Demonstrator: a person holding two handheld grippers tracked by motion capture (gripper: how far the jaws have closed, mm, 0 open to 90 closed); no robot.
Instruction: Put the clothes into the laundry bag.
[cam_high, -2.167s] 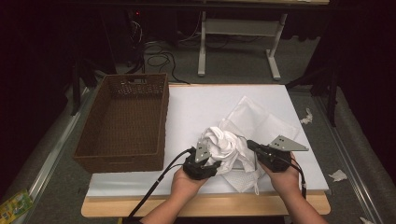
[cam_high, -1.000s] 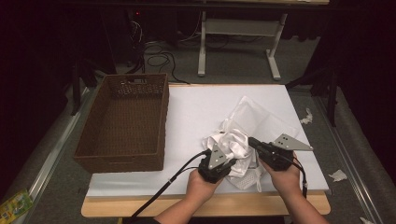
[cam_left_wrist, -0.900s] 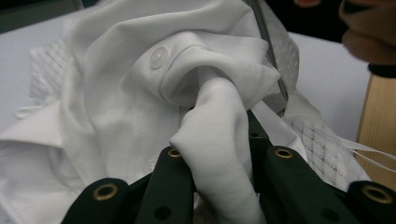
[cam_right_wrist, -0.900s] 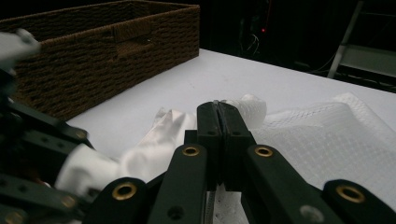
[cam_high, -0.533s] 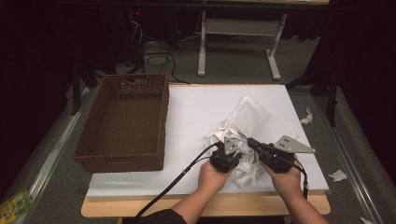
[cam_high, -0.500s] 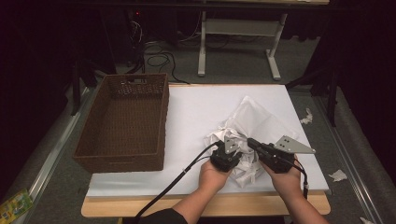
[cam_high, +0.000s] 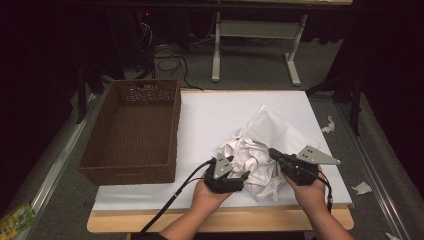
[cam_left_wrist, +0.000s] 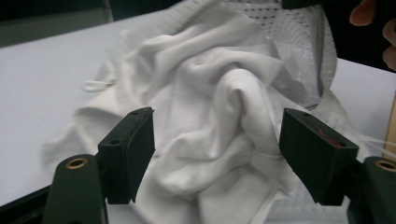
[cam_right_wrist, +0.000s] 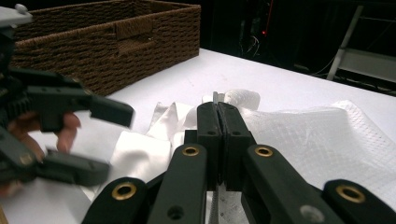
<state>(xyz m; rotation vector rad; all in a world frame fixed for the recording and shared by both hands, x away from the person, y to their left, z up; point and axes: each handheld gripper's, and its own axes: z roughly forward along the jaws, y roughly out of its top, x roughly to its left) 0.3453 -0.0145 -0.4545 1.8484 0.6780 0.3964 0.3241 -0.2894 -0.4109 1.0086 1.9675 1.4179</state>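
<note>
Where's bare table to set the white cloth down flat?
Free: the white tabletop between the brown wicker basket and the crumpled white cloth, running to the far edge; also the basket's bare floor. Crowded: the near right, where the cloth lies with the left gripper and right gripper at it.

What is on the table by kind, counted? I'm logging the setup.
White cloth garment: 1
Brown wicker basket: 1
Handheld grippers: 2, left gripper and right gripper
Total: 4
</note>
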